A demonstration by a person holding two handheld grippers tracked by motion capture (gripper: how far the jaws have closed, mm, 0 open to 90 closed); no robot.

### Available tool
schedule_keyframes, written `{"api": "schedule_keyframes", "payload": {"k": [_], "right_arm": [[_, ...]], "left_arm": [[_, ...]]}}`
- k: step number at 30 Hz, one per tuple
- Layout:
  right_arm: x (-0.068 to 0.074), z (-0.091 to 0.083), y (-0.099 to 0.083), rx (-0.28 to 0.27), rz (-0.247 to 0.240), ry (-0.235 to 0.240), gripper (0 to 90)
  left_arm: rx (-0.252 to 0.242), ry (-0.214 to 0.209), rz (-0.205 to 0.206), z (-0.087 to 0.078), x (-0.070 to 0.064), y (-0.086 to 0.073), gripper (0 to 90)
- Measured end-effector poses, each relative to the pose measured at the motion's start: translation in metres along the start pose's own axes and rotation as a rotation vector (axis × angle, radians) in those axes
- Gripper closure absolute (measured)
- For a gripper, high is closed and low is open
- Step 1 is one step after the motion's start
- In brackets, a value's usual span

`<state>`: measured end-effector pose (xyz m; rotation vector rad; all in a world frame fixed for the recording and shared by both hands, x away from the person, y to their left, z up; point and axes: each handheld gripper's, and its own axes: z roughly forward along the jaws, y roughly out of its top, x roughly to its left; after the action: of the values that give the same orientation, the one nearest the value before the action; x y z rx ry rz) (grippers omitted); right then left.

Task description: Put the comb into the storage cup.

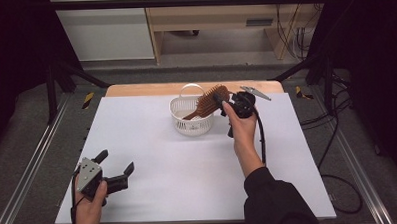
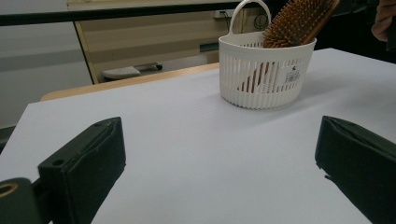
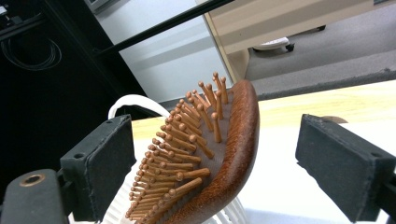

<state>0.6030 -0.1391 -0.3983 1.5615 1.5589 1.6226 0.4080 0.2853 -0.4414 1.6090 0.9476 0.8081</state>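
Two grippers are idling wide open: the left gripper [image 1: 117,167] is waiting at seven o'clock, holding nothing, while the right gripper [image 3: 215,158] is straddling the wooden hairbrush [image 1: 206,103] leaning handle-down in the white basket [image 1: 186,123] at twelve, seemingly just released.

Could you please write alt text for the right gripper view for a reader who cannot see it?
A wooden hairbrush stands between the open right tongs, its bristles facing the left jaw, neither jaw touching it. The white basket sits under and behind it on the white table.
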Motion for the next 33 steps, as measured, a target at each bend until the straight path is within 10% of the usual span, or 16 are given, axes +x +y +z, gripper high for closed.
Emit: {"api": "schedule_keyframes", "payload": {"k": [33], "right_arm": [[-0.010,-0.030,0.023,-0.020,-0.082,-0.013,10.6]], "left_arm": [[-0.003,0.008,0.000,-0.001,0.001,0.000,1.8]]}}
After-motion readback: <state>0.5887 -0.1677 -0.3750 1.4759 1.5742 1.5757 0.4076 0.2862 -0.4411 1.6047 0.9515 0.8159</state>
